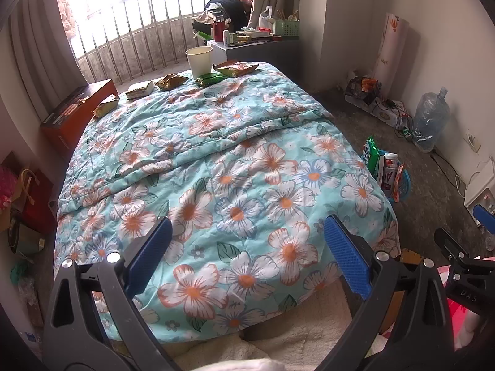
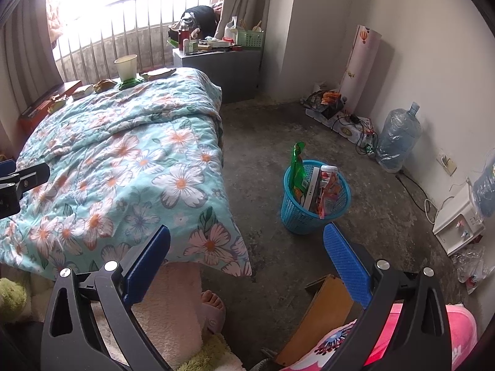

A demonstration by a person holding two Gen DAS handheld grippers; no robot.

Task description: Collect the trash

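Note:
Several snack wrappers lie along the far edge of the floral quilt [image 1: 216,160]: a green one [image 1: 210,78], a brown-gold one [image 1: 237,68], another [image 1: 171,81], a pale one [image 1: 139,89] and one at the left [image 1: 106,105]. A white paper cup [image 1: 200,61] stands among them; it also shows in the right wrist view [image 2: 126,67]. A blue mesh trash basket [image 2: 312,213] with wrappers inside stands on the floor right of the bed. My left gripper [image 1: 247,253] is open and empty over the near end of the quilt. My right gripper [image 2: 246,256] is open and empty above the floor near the basket.
A grey bedside cabinet [image 2: 222,65] with clutter stands by the window railing. An orange box [image 1: 77,108] sits left of the bed. A water bottle [image 2: 399,136], cables and a white box [image 2: 458,225] line the right wall. A foot in a slipper [image 2: 212,306] and a board [image 2: 321,309] are below.

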